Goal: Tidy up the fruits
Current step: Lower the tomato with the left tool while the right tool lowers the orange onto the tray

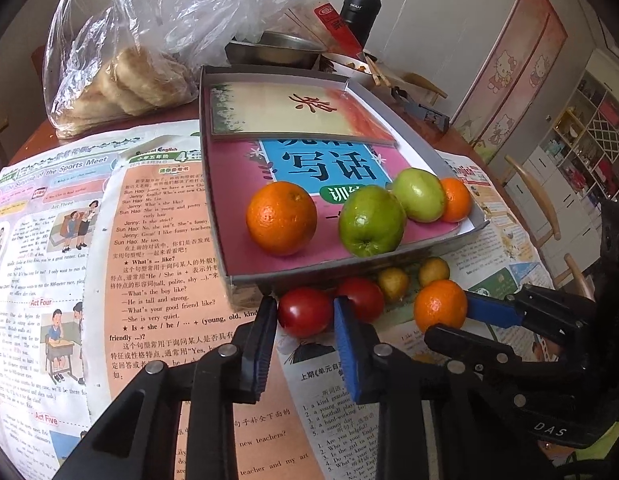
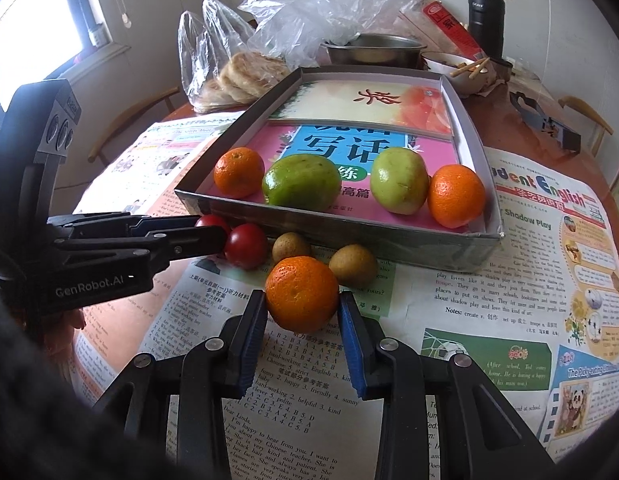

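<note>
A shallow grey box (image 1: 429, 148) (image 2: 469, 120) holds two oranges (image 1: 281, 218) (image 2: 455, 195) and two green apples (image 1: 371, 220) (image 2: 399, 181) on books. In front of it on the newspaper lie two red tomatoes (image 1: 304, 312) (image 2: 246, 246), two small brown fruits (image 1: 393, 283) (image 2: 353, 265) and a loose orange (image 1: 440, 306) (image 2: 302, 294). My left gripper (image 1: 303, 314) is open with its fingers either side of the left tomato. My right gripper (image 2: 302, 304) is open with its fingers either side of the loose orange; it also shows in the left wrist view (image 1: 449, 320).
A plastic bag of flatbreads (image 1: 121, 80) (image 2: 245, 76), a metal bowl (image 1: 289, 46) (image 2: 373, 46), a black flask (image 1: 359, 8) (image 2: 485, 8) and a dish with chopsticks (image 2: 461, 66) stand behind the box. Newspapers (image 1: 109, 240) (image 2: 509, 280) cover the round table. Chairs stand around it.
</note>
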Demonstrator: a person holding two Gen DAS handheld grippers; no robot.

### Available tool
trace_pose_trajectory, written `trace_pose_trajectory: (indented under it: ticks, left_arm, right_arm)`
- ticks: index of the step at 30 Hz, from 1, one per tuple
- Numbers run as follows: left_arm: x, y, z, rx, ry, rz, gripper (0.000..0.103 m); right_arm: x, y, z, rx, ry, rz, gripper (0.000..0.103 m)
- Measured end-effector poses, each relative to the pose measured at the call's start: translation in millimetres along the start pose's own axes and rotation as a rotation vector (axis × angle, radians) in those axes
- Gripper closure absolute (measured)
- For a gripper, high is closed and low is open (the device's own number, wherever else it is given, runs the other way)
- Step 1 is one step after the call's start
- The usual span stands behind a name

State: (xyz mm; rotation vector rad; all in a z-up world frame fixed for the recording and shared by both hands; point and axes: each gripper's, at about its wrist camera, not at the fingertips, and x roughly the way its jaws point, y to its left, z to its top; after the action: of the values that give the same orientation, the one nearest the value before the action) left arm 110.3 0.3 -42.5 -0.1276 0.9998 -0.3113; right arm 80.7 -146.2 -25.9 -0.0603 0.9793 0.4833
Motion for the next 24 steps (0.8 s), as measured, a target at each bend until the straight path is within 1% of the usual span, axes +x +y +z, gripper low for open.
trace_pose_trajectory:
  ticks: [2,5,9,14,19,24]
  left_arm:
    - [0.8,0.3,0.2,-0.005,0.003,-0.003,0.075]
    - [-5.0,0.8,0.6,-0.018,-0.003,-0.036,0.075]
    - [-23.9,-5.8,6.7,0.002,-0.055,-0.04,0.075]
    - [-36.2,-15.7,19.4,0.032,-0.102,-0.034,0.075]
    - [-30.4,-23.8,30.2,0.053,-0.106,-0.022,0.075]
    - [-17.0,-27.8,32.7,0.06,-0.081,-0.017,0.075]
  right_arm:
    - [-3.5,0.2,0.7,0.001,-0.012,0.005,0.066]
    - [-12.2,-1.1,4.1,0.005,-0.042,0.001,0.066]
    - [-23.8,-7.2,13.4,0.013,-0.087,-0.017,0.066]
    - [-27.9,-16.0,24.4,0.022,-0.114,-0.035,0.066]
    - [-28.5,-25.6,32.4,0.033,-0.132,-0.057,0.066]
    - [-26.8,-34.5,35.6,0.044,-0.137,-0.073,0.066]
